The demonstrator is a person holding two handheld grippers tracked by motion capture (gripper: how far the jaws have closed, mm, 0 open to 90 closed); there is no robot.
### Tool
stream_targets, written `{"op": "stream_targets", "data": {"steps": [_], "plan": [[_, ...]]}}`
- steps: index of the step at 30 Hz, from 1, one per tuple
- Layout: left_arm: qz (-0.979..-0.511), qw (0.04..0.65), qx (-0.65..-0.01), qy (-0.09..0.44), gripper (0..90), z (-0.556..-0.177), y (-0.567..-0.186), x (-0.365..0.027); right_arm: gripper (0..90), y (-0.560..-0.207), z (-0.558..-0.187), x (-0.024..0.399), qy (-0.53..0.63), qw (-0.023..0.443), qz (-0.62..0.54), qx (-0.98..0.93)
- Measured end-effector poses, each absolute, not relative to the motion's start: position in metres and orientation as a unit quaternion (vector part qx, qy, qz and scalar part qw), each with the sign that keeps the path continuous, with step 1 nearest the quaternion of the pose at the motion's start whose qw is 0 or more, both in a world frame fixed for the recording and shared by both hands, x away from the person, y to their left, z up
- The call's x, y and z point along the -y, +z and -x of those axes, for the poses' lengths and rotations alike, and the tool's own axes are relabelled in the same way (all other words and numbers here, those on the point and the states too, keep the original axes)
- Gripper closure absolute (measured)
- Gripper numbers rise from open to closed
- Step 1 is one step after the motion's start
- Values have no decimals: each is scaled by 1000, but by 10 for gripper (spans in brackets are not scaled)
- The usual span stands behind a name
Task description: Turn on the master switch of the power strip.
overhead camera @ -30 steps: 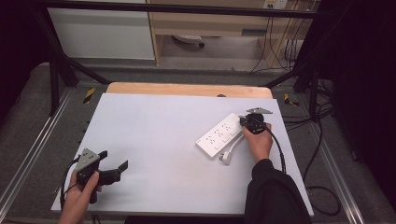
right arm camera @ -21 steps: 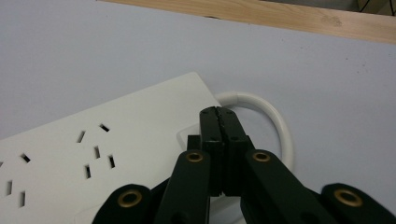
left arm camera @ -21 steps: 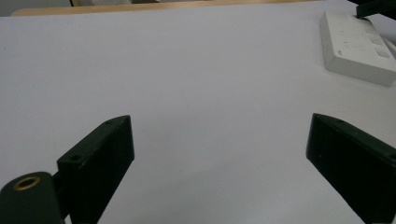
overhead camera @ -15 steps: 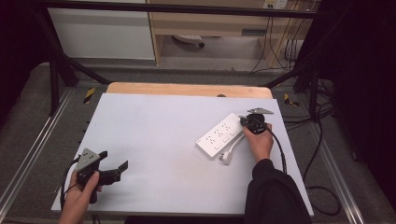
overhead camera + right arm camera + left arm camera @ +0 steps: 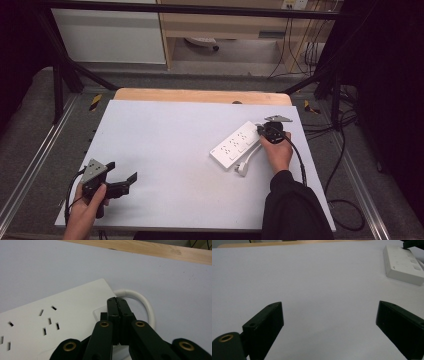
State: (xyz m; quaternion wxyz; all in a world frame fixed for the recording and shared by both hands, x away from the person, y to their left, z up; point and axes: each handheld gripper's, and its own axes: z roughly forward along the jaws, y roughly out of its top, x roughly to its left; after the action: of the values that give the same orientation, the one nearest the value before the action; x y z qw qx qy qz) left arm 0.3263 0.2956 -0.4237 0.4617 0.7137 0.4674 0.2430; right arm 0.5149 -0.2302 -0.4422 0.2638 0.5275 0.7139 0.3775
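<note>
Jaws, right: the matt black two-jaw right gripper [image 5: 117, 302] has its flat pads pressed together with nothing between them, tips set on the cord end of the strip at centre of the right gripper view; brass-coloured pivot pins show on its linkage.
Jaws, left: the matt black left gripper [image 5: 329, 322] stands spread wide, blocky pads at lower left and lower right of the left gripper view, bare surface between them.
Power strip: a white, smooth plastic, oblong power strip [image 5: 236, 144] lies diagonally at centre right of the high view, flat on the table.
Cable: a thick white rubbery cord [image 5: 143, 301] curls out of the strip's end in a rounded loop, right of the closed tips.
Plug: a white plug [image 5: 243, 167] lies just below the strip in the high view.
Table: a pale grey, matt rectangular tabletop [image 5: 170, 145] with a light wooden strip [image 5: 200, 95] along its far edge.
Right gripper view alone: dark socket slots and a raised square panel under the tips.
Left gripper view alone: the strip's side wall, upper right.
High view alone: both hands, grey three-cornered plates, a dark sleeve at lower right.
</note>
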Motion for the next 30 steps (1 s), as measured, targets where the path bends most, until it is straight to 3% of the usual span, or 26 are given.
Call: {"op": "stream_targets", "data": {"steps": [15, 25, 30], "plan": [[-714, 461, -468, 243, 77, -326, -424, -296, 900, -441, -516, 234, 394, 252, -540, -699], [-713, 460, -471, 243, 77, -327, -424, -297, 900, -432, -514, 232, 415, 269, -524, -693], [-713, 459, -471, 242, 77, -327, -425, -297, 856, -428, -511, 233, 423, 265, -527, -688]]}}
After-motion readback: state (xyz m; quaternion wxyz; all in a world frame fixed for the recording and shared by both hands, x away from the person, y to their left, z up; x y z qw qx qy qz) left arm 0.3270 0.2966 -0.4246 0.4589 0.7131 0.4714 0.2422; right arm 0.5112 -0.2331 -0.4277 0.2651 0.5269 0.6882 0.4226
